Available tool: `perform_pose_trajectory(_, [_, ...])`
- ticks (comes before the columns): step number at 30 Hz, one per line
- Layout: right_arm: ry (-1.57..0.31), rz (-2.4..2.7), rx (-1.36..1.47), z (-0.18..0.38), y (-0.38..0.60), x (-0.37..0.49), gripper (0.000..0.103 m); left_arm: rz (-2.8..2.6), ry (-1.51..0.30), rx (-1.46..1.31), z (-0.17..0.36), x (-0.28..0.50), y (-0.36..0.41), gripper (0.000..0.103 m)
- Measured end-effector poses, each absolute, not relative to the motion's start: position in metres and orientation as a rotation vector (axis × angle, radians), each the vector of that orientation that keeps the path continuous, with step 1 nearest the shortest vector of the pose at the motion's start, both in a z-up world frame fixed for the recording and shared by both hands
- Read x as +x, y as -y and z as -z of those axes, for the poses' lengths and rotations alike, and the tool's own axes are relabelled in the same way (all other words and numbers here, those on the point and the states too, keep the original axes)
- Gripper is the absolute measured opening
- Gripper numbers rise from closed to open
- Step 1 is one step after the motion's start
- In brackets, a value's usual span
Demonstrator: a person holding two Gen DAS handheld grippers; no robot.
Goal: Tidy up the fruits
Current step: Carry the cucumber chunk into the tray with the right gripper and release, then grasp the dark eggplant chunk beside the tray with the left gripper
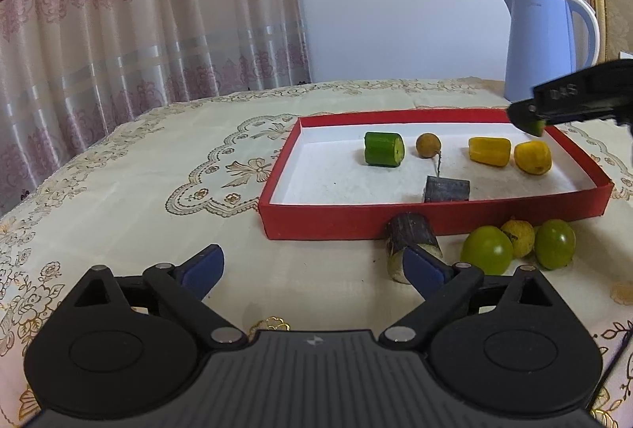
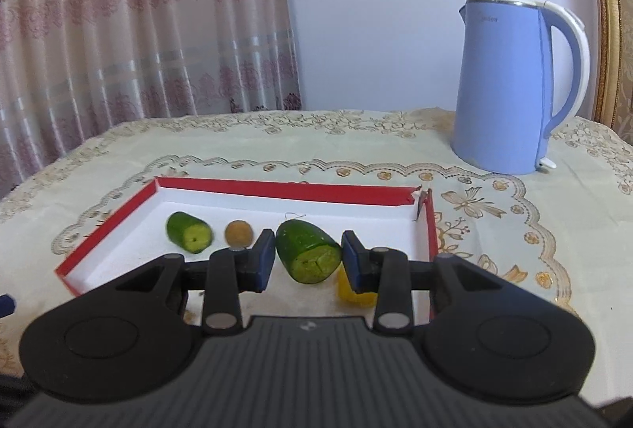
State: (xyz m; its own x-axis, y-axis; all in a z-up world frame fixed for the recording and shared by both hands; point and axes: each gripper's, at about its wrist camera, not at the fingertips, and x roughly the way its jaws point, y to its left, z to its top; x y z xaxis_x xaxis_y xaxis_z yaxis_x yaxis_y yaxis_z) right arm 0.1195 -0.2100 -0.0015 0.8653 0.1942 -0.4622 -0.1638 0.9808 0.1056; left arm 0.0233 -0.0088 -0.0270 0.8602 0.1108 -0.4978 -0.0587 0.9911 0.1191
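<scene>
A red box point(image 1: 316, 222) with a white floor holds a green cucumber piece point(image 1: 383, 149), a brown round fruit point(image 1: 428, 145), two yellow pieces point(image 1: 489, 151) and a dark block point(image 1: 447, 189). My right gripper point(image 2: 308, 253) is shut on another green cucumber piece point(image 2: 308, 250) and holds it over the box point(image 2: 277, 186); it shows at the right edge of the left wrist view point(image 1: 534, 119). My left gripper point(image 1: 312, 267) is open and empty over the cloth, its right finger beside a dark cane piece point(image 1: 411, 236).
Two green round fruits point(image 1: 486, 250) and a yellowish one point(image 1: 518, 236) lie on the cloth in front of the box. A blue kettle point(image 2: 510, 87) stands at the back right. A curtain hangs behind the table on the left.
</scene>
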Motion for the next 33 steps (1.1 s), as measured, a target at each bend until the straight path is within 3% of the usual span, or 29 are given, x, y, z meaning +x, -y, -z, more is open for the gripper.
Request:
perform_pose_trajectory(26, [-0.586,-0.108,0.028,0.013,0.208,0.176,0.035,0.029,-0.521,0.007,0.030,0.019,-0.005,0.102])
perform_pose_trajectory(29, [-0.562,-0.097,0.014,0.011,0.206,0.169,0.052,0.035,-0.511,0.038,0.031,0.018,0.000,0.102])
perform_pose_trajectory(33, [-0.499,-0.097,0.029,-0.001,0.211,0.147,0.057,0.047,-0.504,0.093,0.031,0.017,0.008,0.102])
